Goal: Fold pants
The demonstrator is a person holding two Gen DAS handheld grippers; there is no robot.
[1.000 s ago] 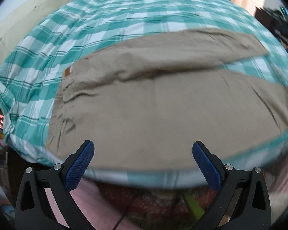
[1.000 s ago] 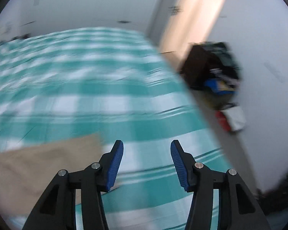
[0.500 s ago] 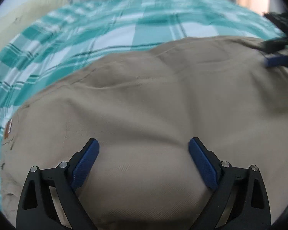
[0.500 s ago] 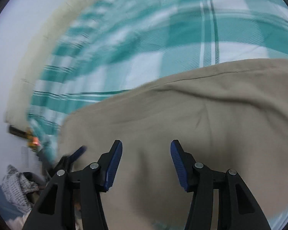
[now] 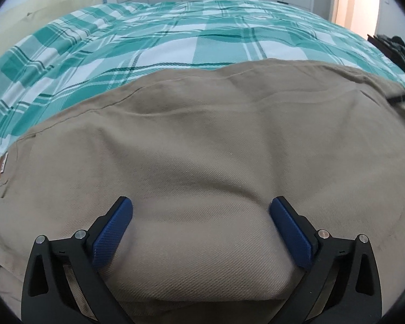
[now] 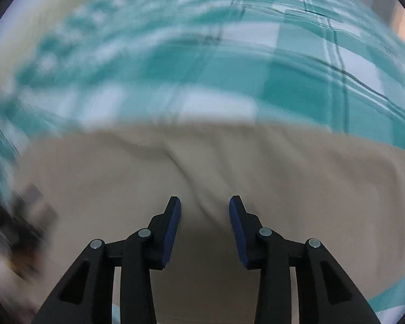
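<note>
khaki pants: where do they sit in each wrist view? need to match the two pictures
Left wrist: the khaki pants fill the lower two thirds, with a bulge of cloth between the open left gripper.
Right wrist: the pants cover the blurred lower half, under the open right gripper.
Shared landmark: the green plaid bedspread lies beyond the pants' far edge in both views.

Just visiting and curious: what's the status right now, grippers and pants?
Left gripper open, low over pants. Right gripper open over pants too. Pants flat on checked bedspread. Nothing in the way.
</note>
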